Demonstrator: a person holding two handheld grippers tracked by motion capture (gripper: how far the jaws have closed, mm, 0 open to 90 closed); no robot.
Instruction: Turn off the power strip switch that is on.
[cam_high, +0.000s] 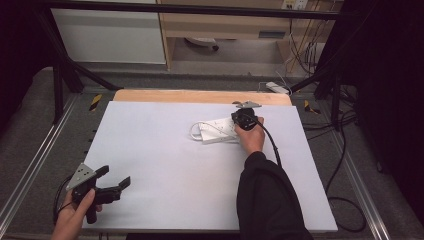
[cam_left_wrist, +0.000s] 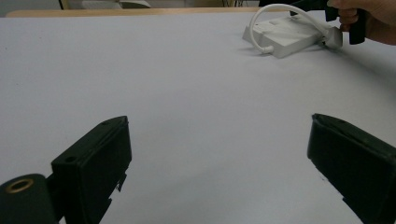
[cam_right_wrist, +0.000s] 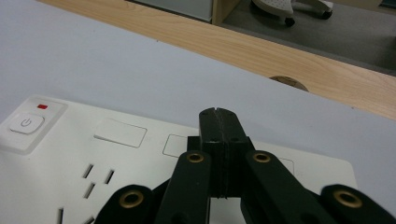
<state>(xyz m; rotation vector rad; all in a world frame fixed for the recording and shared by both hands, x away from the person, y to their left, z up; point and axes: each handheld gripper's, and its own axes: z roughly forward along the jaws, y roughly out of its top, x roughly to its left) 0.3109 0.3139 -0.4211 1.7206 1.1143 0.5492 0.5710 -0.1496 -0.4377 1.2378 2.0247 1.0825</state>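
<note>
While the left claw (cam_high: 114, 184) waits wide apart near the desk (cam_high: 165, 150) edge, the right claw (cam_right_wrist: 218, 122), pressed together w/ nothing between, hovers over the power strip (cam_high: 216, 131), prob. about to press its switch (cam_right_wrist: 26, 123).

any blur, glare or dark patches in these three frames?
High view: soft overall, room corners fall to black, white table sheet evenly lit without glare. Left gripper view: near jaws dark and soft-edged, power strip casts a faint shadow. Right gripper view: shut right gripper sharp enough, floor behind blurred.
</note>
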